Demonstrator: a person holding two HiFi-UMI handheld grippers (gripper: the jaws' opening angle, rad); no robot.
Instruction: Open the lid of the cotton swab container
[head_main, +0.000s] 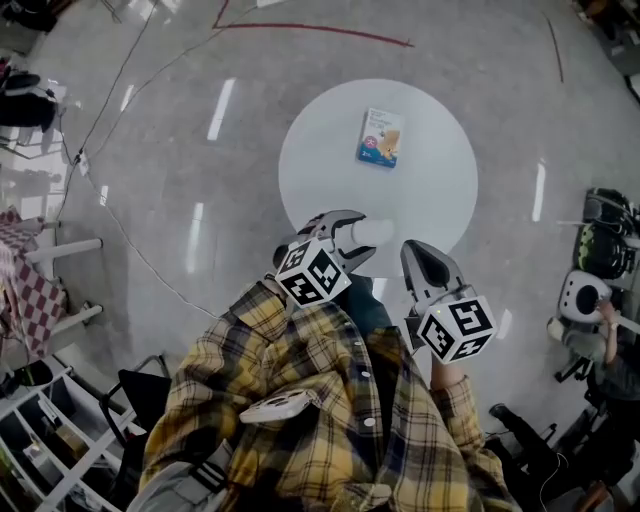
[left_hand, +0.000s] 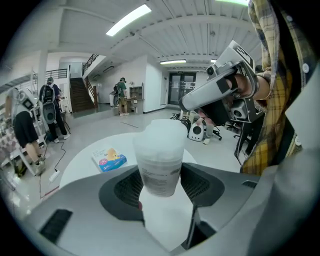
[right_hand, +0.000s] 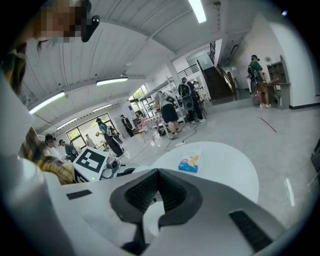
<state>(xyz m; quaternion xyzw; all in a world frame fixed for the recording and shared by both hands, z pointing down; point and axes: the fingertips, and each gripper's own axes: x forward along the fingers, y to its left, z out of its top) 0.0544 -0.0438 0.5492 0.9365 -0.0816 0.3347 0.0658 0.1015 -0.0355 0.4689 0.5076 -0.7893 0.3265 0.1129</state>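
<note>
A translucent white cotton swab container (left_hand: 160, 156) with a printed label is held above the near edge of the round white table (head_main: 440, 170). Its lid (left_hand: 162, 131) sits on top. My left gripper (left_hand: 161, 184) is shut on its lower body, one dark pad on each side. From the head view the container (head_main: 377, 231) sticks out of the left gripper (head_main: 348, 240) toward the right. My right gripper (head_main: 424, 262) hovers just right of it, apart from it, jaws shut and empty; in its own view the right gripper (right_hand: 158, 176) shows its pads pressed together.
A small blue and orange packet (head_main: 381, 137) lies on the table's far part. The table stands on a shiny grey floor (head_main: 170, 180) with a cable (head_main: 120, 225) running across at left. People and chairs stand around the room's edges.
</note>
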